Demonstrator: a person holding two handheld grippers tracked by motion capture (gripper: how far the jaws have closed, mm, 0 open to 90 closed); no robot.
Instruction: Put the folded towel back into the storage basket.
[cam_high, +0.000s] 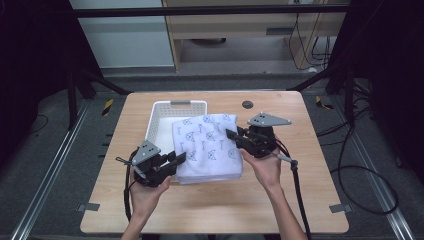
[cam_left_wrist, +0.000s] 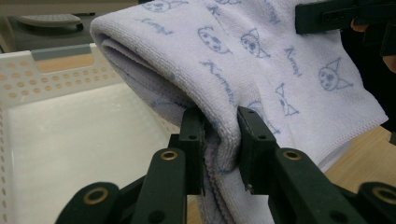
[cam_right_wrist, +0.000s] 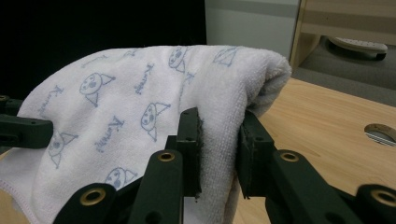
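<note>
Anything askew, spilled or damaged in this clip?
Nothing stands out. The folded towel hangs intact between the left gripper and right gripper, partly over the white basket.

Towel (cam_left_wrist: 261, 60) was soft terry cloth, matt, fuzzy nap w/ printed blue motifs, stitched hem at lower right of left gripper view; basket (cam_left_wrist: 28, 79), upper left there, looked smooth white plastic w/ perforated walls; table (cam_right_wrist: 327, 126) was pale wood-grain, satin; gripper jaws were matt black plastic w/ brass-look rivets.
</note>
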